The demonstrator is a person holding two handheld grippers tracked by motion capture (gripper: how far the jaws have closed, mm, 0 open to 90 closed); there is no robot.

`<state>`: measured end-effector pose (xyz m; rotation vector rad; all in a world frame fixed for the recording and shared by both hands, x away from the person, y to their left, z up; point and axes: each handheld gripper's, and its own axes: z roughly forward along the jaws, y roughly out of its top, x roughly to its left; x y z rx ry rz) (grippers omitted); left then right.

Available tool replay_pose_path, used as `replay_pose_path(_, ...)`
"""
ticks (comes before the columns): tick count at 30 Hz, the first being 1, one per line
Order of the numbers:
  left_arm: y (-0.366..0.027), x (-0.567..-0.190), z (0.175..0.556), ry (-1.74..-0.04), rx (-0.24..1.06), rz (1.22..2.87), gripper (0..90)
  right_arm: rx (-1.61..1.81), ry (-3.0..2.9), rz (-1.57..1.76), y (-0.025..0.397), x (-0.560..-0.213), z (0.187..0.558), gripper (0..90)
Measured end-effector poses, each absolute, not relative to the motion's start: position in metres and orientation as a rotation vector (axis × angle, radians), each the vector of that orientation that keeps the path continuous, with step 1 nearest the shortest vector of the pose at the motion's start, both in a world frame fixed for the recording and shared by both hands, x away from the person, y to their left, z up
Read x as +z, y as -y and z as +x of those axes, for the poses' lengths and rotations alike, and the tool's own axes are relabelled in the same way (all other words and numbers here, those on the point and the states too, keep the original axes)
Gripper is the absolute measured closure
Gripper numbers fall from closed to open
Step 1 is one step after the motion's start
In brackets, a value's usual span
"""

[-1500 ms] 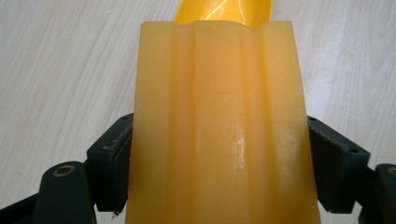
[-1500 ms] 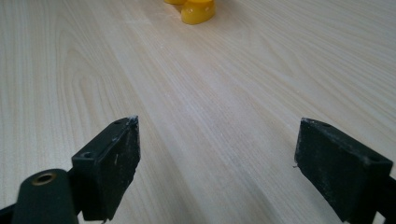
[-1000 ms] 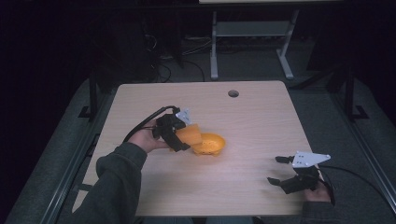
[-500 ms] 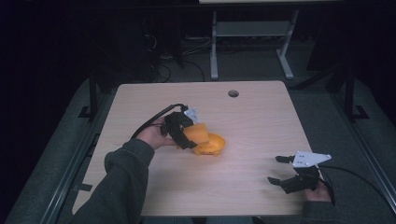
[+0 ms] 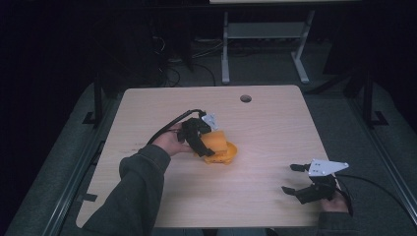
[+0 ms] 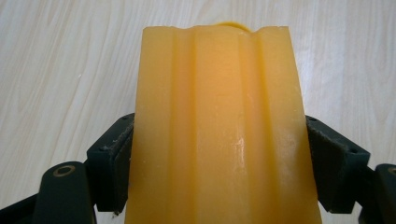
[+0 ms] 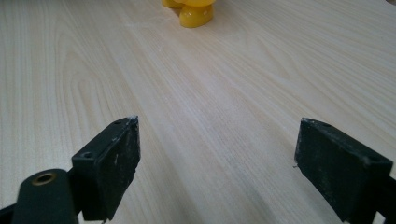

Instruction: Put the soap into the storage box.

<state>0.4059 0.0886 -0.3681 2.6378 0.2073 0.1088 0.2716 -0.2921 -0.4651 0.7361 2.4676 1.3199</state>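
— What do we hold in our left gripper?
— The yellow block. Our jaws squeeze it from both sides. It sits near the middle of the desk, and its far end touches a yellow piece lying there.
— And our right gripper?
— It rests near the front right corner, well apart from the block. Its jaws are wide apart and hold nothing.

Dim lab, bare wooden table, cables on floor
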Motion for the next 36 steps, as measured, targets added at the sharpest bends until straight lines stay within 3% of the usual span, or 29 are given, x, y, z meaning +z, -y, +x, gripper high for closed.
replay_pose_path(15,-0.063,-0.377,0.415,-0.058,0.038,2.652,21.2,1.319,-2.466,0.733,0.292,-0.465,0.272,13.5)
replay_pose_path(36,-0.066,-0.391,0.423,0.072,-0.012,2.634,21.0,1.324,-2.464,0.727,0.292,-0.464,0.271,13.5)
